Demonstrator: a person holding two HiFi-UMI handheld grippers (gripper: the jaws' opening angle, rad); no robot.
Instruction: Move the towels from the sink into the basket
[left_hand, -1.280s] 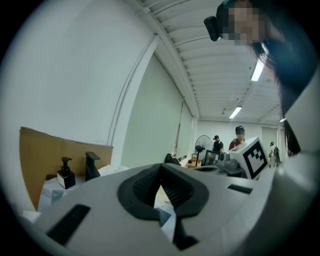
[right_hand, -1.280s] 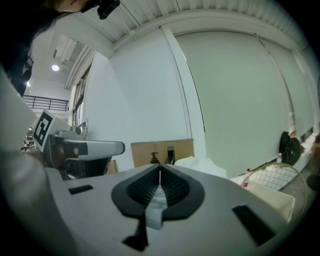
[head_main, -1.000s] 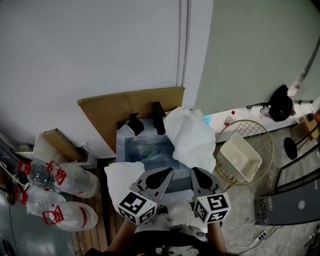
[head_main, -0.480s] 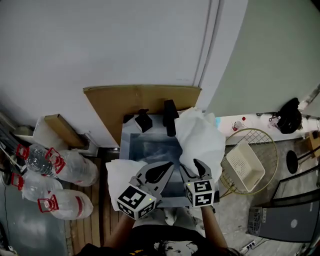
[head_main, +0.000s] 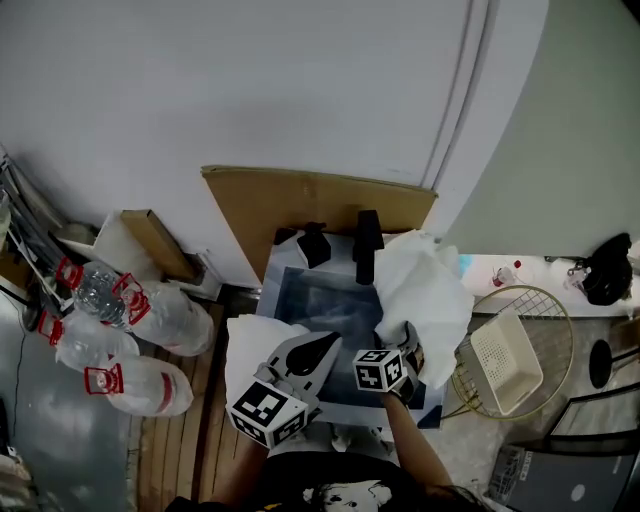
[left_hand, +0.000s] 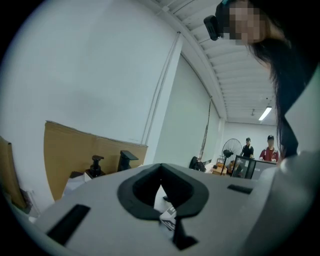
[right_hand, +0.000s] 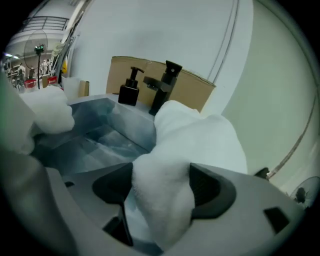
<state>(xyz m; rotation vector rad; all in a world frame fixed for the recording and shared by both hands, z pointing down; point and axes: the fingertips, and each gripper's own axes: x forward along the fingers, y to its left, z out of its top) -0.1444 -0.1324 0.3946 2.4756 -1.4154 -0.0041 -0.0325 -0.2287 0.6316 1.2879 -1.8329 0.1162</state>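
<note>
Over sink (head_main: 312, 300) rim: fluffy white towel (right_hand: 200, 145) | right fingers (right_hand: 211, 192) just spreading round it | left fingers (left_hand: 191, 198) together

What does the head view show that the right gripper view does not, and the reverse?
Only the head view: the water bottles at the left. Only the right gripper view: a fold of the towel between the open jaws of the right gripper, which have just been opening. Both: the sink, the faucet, the cardboard and that towel.

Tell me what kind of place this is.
Probably a makeshift wash station in a workshop or lab: a sink with a black faucet, backed by bare cardboard, with large water bottles beside it.
</note>
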